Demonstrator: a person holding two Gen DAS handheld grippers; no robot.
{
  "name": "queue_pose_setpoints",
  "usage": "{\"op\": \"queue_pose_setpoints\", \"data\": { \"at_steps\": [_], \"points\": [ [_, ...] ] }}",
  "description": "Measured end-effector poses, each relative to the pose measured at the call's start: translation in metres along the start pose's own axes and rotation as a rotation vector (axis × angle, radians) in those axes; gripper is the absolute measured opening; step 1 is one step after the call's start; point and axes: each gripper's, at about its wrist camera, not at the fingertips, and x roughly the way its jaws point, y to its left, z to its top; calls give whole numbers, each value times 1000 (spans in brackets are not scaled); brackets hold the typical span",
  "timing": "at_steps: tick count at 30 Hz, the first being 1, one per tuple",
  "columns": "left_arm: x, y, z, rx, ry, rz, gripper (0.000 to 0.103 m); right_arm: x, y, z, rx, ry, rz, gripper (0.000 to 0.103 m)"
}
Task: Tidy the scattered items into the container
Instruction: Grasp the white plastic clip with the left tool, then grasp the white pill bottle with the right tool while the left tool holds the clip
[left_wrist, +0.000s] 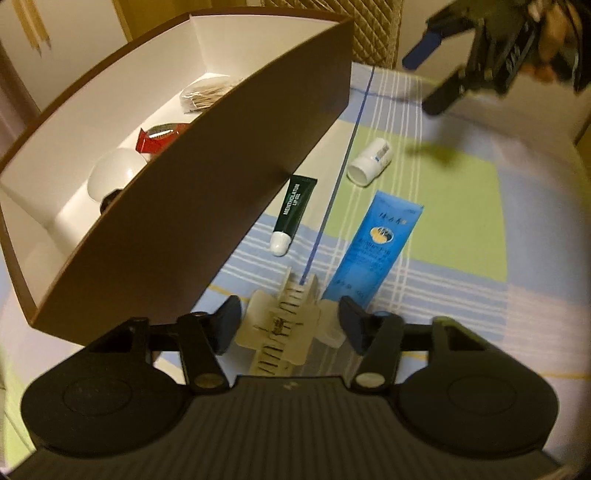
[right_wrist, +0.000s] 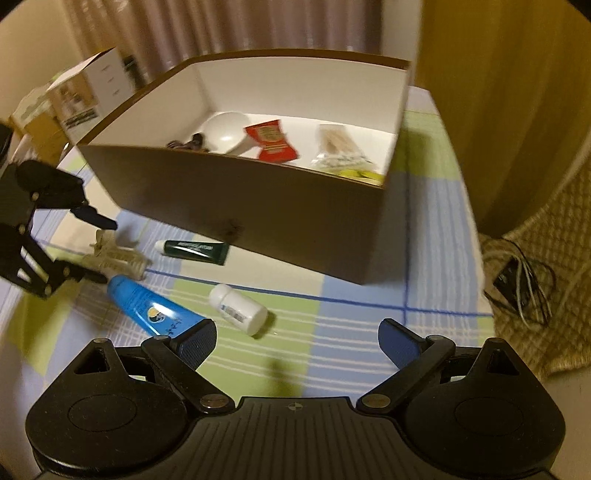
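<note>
A brown box (left_wrist: 221, 177) with white inside stands on the checked cloth; it also shows in the right wrist view (right_wrist: 258, 206). It holds a white bowl (right_wrist: 225, 131), a red packet (right_wrist: 271, 142) and a bag of sticks (right_wrist: 334, 146). My left gripper (left_wrist: 286, 325) is open, its fingers on either side of a cream hair claw clip (left_wrist: 280, 332) that lies on the cloth. A dark green tube (left_wrist: 293, 214), a blue tube (left_wrist: 373, 251) and a white bottle (left_wrist: 371, 162) lie beside the box. My right gripper (right_wrist: 299, 345) is open and empty, above the cloth near the white bottle (right_wrist: 238, 308).
A quilted beige surface with a tangle of cables (right_wrist: 521, 284) lies to the right of the cloth. Cardboard boxes (right_wrist: 74, 99) stand at the far left behind the brown box. A curtain hangs at the back.
</note>
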Motion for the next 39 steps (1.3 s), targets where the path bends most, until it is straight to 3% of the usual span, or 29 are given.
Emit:
{"op": "queue_pose_setpoints", "data": {
  "at_steps": [10,18,19,20,21,22,27,29,30,32,39],
  "points": [
    [-13,-3,-17,-7,44,-3,39,28,12,3,-71,25,47,99],
    [-19,-1,-27,-124,23,47,38,49,29,0,-239,-10,48,99],
    [-20,-2,-27,-132,23,62,38,51,31,0,-266,-16,48,96],
    [-21,-2,-28,-141,26,68,38,54,34,1,-291,-11,51,77],
    [-22,-3,-28,-152,28,66,38,58,36,2,-315,1,57,68],
    [-24,-3,-29,-164,30,65,38,63,38,2,-337,13,48,64],
    [-29,-8,-34,-199,54,93,38,75,43,2,-391,21,53,64],
    [-30,-6,-38,-230,54,93,38,80,46,2,-401,42,66,39],
    [-30,-5,-39,-246,54,94,38,80,46,2,-393,47,81,35],
    [-30,-3,-41,-278,49,94,38,80,47,2,-380,53,74,30],
    [-39,-12,-39,-271,44,109,38,60,45,-5,-282,52,96,30]
  ]
}}
